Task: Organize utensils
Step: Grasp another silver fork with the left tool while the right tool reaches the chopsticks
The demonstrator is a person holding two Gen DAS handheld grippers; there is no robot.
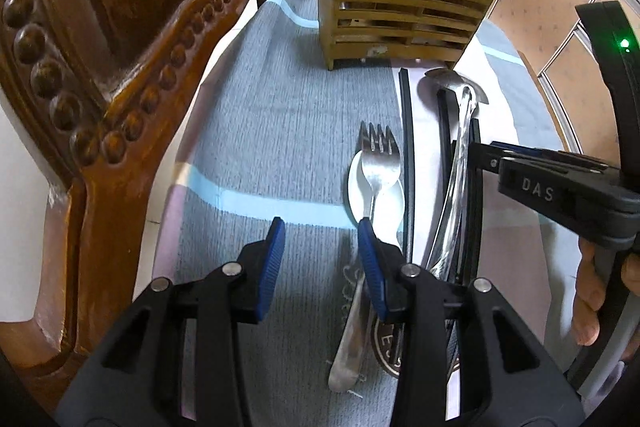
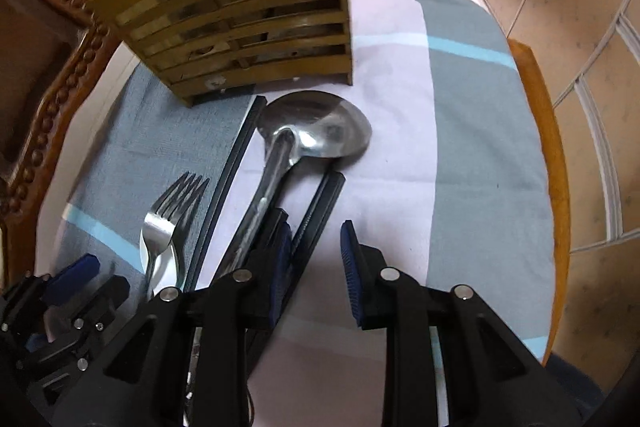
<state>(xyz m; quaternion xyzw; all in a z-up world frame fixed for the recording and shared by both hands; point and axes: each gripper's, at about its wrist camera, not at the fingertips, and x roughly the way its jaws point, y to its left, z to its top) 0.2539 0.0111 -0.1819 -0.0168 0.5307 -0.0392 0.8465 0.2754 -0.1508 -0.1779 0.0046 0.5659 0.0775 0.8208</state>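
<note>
**Both grippers empty, utensils lying lengthwise toward the rack**

The right gripper (image 2: 314, 267) is hanging with its jaws parted and nothing between them. In its own view its left blue pad (image 2: 282, 259) is sitting just beside, perhaps touching, a black chopstick (image 2: 320, 211) and the ladle (image 2: 316, 131) handle, so the ladle is lying toward eleven o'clock from it, bowl at the far end. The ladle's long axis is running from the gripper toward twelve o'clock, where the wooden utensil rack (image 2: 248, 23) is standing; the bowl is resting just short of the rack's foot. The ladle is polished steel, bowl face down as far as I can tell, with a curved, mirror-bright handle that I judge will be slippery to pinch.

The left gripper (image 1: 320, 251) is likewise standing well open and holding nothing. Its right pad (image 1: 370, 259) is overlapping the fork (image 1: 378, 163) and the white spoon (image 1: 390, 199) beneath it, so they are lying at about one o'clock from it, tines pointing to twelve. A second chopstick (image 1: 407, 155) is lying parallel at their right.

The right gripper is nearer the ladle and chopsticks, the left nearer the fork and spoon. All are lying on the striped cloth (image 1: 260, 131); a dark handle is already standing in the rack, at its back.
</note>
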